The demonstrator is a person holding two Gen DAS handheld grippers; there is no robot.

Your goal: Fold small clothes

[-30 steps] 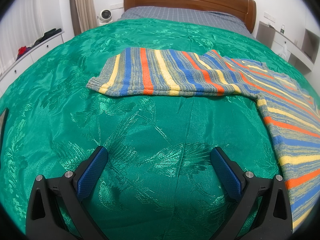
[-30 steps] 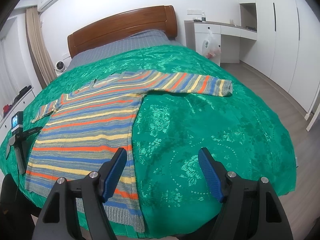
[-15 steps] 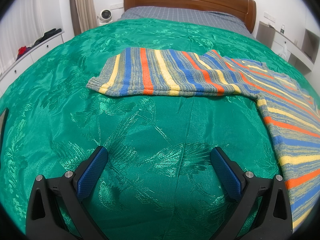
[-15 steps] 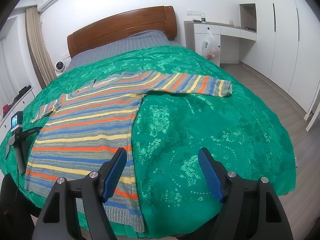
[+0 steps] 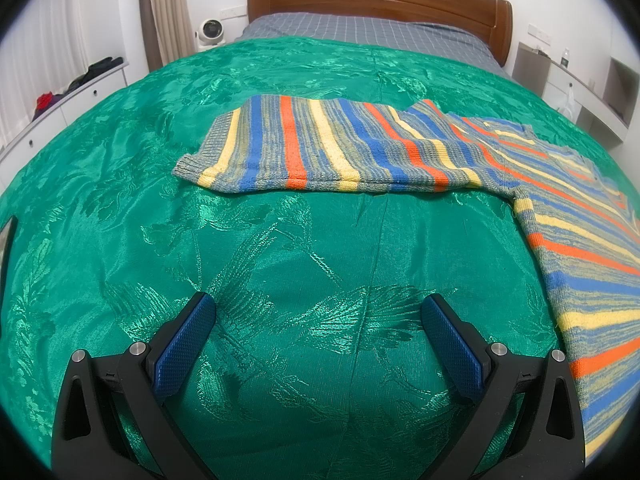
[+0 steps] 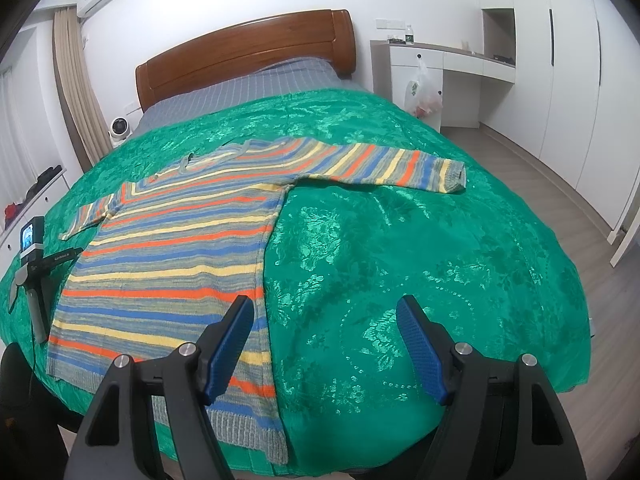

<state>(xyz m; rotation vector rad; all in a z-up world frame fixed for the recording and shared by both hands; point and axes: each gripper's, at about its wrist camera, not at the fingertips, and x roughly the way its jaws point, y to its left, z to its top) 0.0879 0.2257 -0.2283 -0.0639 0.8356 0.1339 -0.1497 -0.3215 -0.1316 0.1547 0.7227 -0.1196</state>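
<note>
A striped knit sweater (image 6: 176,248) in blue, orange, yellow and grey lies flat on the green bedspread (image 6: 400,248), both sleeves spread out. Its left sleeve (image 5: 320,148) stretches across the left wrist view, its body at the right edge. Its right sleeve (image 6: 392,166) points right in the right wrist view. My left gripper (image 5: 318,312) is open and empty, above bare bedspread (image 5: 280,264) short of the left sleeve. My right gripper (image 6: 326,320) is open and empty above the sweater's lower right edge near the hem.
A wooden headboard (image 6: 248,56) and grey sheet lie at the far end. A small camera on a stand (image 6: 32,240) sits at the bed's left edge. White cabinets (image 6: 440,68) and wood floor (image 6: 560,184) are to the right; a low dresser (image 5: 60,104) is to the left.
</note>
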